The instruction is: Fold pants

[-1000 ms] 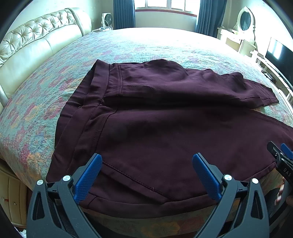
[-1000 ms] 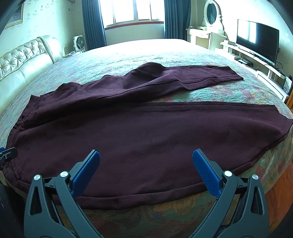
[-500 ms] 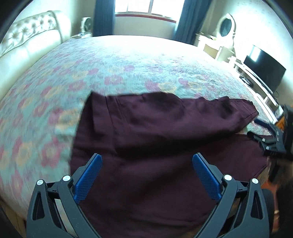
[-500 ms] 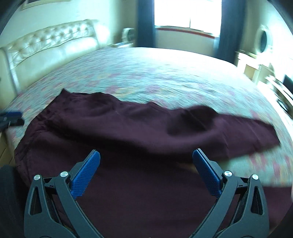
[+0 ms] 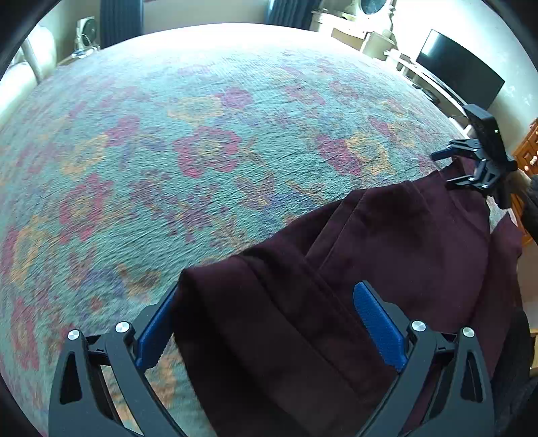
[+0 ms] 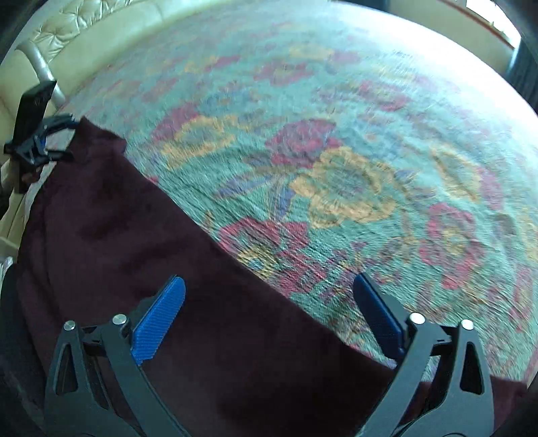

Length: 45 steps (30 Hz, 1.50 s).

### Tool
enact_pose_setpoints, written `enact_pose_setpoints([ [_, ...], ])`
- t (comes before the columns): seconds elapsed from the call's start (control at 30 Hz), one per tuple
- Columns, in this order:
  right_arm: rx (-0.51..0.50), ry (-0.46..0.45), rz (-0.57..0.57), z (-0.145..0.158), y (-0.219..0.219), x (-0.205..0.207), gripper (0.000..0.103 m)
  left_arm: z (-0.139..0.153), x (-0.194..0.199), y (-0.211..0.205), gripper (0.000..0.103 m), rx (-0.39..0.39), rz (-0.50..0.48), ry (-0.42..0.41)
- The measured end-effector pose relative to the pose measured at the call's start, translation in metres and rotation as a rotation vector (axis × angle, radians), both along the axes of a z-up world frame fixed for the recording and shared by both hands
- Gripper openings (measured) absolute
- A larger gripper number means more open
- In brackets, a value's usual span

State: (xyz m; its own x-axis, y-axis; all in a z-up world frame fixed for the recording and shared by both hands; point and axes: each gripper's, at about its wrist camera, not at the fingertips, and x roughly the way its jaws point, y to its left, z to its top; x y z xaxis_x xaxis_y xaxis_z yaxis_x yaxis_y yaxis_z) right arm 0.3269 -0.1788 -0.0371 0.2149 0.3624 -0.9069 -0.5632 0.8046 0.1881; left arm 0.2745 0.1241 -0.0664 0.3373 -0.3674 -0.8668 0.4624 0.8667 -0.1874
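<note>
Bedroom, big bed with a floral bedspread point(image 5: 208, 141) filling both views; TV point(image 5: 460, 70) and dresser sitting far beyond the left jaws, cream tufted headboard point(image 6: 84, 30) lying beyond the right jaws. Dark maroon pants point(image 5: 336, 285) are lying along the near edge of the bed. Left gripper point(image 5: 269, 322) is standing wide open, pants fabric bunching up between the blue pads and covering part of the left pad; contact unclear. Right gripper point(image 6: 269, 316) is also spread wide, its left pad over the pants, right pad over bare bedspread. Each gripper is showing in the other's view at the far end of the pants, right at the fabric edge; grip there too small to tell. Right view is blurring.
</note>
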Motion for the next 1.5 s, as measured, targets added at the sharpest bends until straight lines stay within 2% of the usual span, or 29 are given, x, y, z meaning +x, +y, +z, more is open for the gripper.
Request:
enact_pose_setpoints([
  [0.03, 0.006, 0.001, 0.005, 0.0, -0.003, 0.001, 0.071, -0.004, 0.006, 0.0, 0.098, -0.008, -0.01, 0.018],
  [0.07, 0.021, 0.004, 0.018, 0.002, -0.005, 0.0, 0.057, -0.007, 0.009, 0.0, 0.092, -0.017, -0.012, 0.037],
  [0.1, 0.041, 0.021, 0.033, 0.003, -0.006, 0.0, 0.046, -0.011, 0.011, -0.001, 0.077, -0.011, -0.005, 0.052],
  [0.13, 0.058, 0.04, 0.047, 0.004, -0.006, 0.002, 0.017, -0.012, 0.014, -0.001, 0.072, -0.015, -0.009, 0.063],
  [0.17, 0.046, 0.033, 0.046, 0.005, -0.005, 0.001, 0.003, -0.01, 0.013, -0.002, 0.056, -0.047, -0.026, 0.077],
  [0.3, -0.021, -0.007, 0.056, 0.019, 0.005, -0.012, 0.002, 0.003, 0.004, -0.002, 0.031, -0.054, -0.041, 0.086],
  [0.43, -0.039, -0.106, 0.05, 0.055, 0.012, -0.035, 0.001, 0.028, -0.005, 0.002, 0.024, -0.087, -0.02, 0.037],
  [0.47, -0.04, -0.135, 0.045, 0.066, 0.011, -0.045, 0.001, 0.035, -0.01, 0.002, 0.02, -0.088, -0.015, 0.021],
  [0.57, -0.086, -0.229, 0.037, 0.096, 0.011, -0.093, 0.001, 0.064, -0.039, -0.001, 0.016, -0.093, -0.037, -0.054],
  [0.63, -0.102, -0.263, 0.024, 0.103, 0.01, -0.121, 0.001, 0.081, -0.059, -0.005, 0.015, -0.103, -0.058, -0.092],
  [0.77, -0.129, -0.293, -0.017, 0.093, 0.011, -0.186, 0.0, 0.105, -0.114, -0.005, 0.015, -0.149, -0.084, -0.151],
  [0.83, -0.111, -0.283, -0.025, 0.08, 0.014, -0.216, 0.0, 0.106, -0.136, -0.003, 0.015, -0.146, -0.082, -0.148],
  [0.97, -0.109, -0.223, -0.065, 0.047, 0.015, -0.256, 0.0, 0.089, -0.189, 0.006, 0.017, -0.161, -0.09, -0.101],
  [1.03, -0.094, -0.192, -0.1, 0.032, 0.017, -0.267, 0.0, 0.068, -0.211, 0.003, 0.018, -0.154, -0.095, -0.051],
  [1.07, -0.076, -0.177, -0.125, 0.028, 0.016, -0.268, 0.0, 0.058, -0.216, 0.0, 0.019, -0.143, -0.095, -0.032],
  [1.13, 0.054, -0.115, -0.248, 0.026, 0.005, -0.266, 0.0, 0.042, -0.228, -0.007, 0.024, -0.118, -0.085, -0.012],
  [1.17, 0.111, -0.116, -0.311, 0.028, -0.003, -0.266, 0.004, 0.038, -0.232, -0.008, 0.025, -0.109, -0.073, -0.012],
  [1.2, 0.219, -0.101, -0.397, 0.031, -0.017, -0.265, 0.009, 0.032, -0.237, -0.007, 0.029, -0.107, -0.057, -0.01],
  [1.23, 0.315, -0.074, -0.467, 0.031, -0.03, -0.262, 0.028, 0.03, -0.243, -0.004, 0.032, -0.108, -0.049, 0.0],
  [1.3, 0.472, -0.057, -0.658, 0.028, -0.058, -0.26, 0.056, 0.024, -0.251, 0.008, 0.048, -0.119, -0.017, 0.029],
  [1.37, 0.568, -0.027, -0.74, 0.022, -0.072, -0.256, 0.058, 0.021, -0.258, 0.023, 0.049, -0.141, 0.041, 0.061],
  [1.43, 0.629, -0.008, -0.801, 0.014, -0.078, -0.253, 0.059, 0.021, -0.27, 0.044, 0.049, -0.17, 0.14, 0.08],
  [1.5, 0.654, -0.002, -0.817, 0.008, -0.074, -0.251, 0.059, 0.029, -0.283, 0.06, 0.049, -0.256, 0.249, 0.101],
])
